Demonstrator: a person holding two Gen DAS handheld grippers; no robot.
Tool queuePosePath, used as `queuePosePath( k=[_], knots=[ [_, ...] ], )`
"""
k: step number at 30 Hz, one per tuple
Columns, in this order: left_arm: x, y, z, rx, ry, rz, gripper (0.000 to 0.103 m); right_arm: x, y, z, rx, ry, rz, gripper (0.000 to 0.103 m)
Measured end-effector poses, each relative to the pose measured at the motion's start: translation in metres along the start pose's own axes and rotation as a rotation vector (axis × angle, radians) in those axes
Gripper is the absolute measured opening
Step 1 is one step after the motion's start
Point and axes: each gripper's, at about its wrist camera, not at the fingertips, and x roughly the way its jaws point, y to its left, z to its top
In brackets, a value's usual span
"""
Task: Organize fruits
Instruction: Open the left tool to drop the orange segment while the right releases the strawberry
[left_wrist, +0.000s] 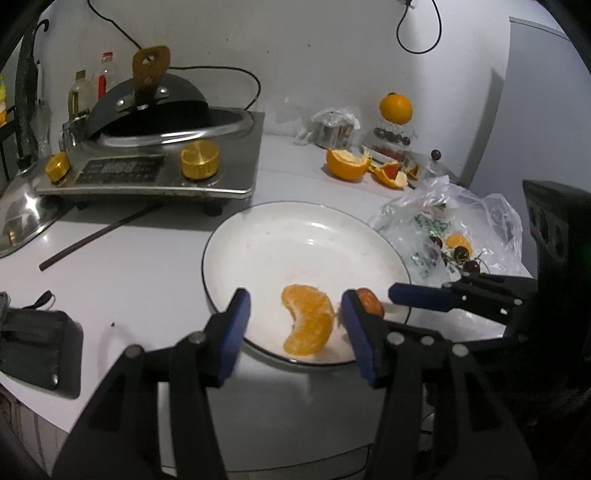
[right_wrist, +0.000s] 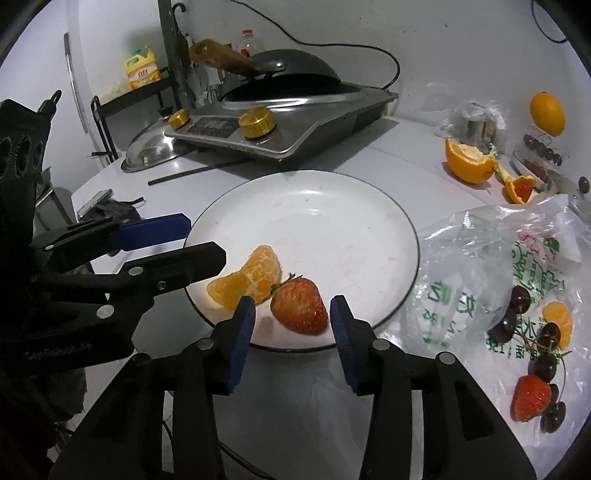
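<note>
The clear plastic bag (right_wrist: 517, 258) at the right of the right wrist view carries green printed characters, but they are too distorted to read. A yellow bottle (right_wrist: 142, 68) in the upper left of that view has a red and white label which is also not readable. The dark panel between the gold knobs of the cooker (left_wrist: 147, 162) has print too blurred to read.

Only the right wrist view shows the whole strawberry (right_wrist: 300, 305) on the white plate (right_wrist: 332, 221); in the left wrist view it is mostly hidden behind one blue finger. Only the right wrist view also shows a second strawberry (right_wrist: 532, 398) and dark cherries (right_wrist: 517, 299) on the bag in the lower right.

The left gripper (left_wrist: 295, 328) has its fingers spread, and the orange segments (left_wrist: 308, 319) lie on the plate's near part between them, touching neither pad. The right gripper (right_wrist: 291, 325) is also spread; the strawberry lies between its two blue pads with a gap on each side. In the right wrist view the segments lie just left of the strawberry, touching it near its green leaves.
</note>
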Motion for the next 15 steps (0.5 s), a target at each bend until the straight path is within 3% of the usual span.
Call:
queuePosePath(
  k=[15],
  knots=[
    [-0.009, -0.046, -0.003, 0.055, -0.02, 0.018, 0.053, -0.049, -0.025, -0.016, 0.021, -0.105, -0.037, 0.045]
  ],
)
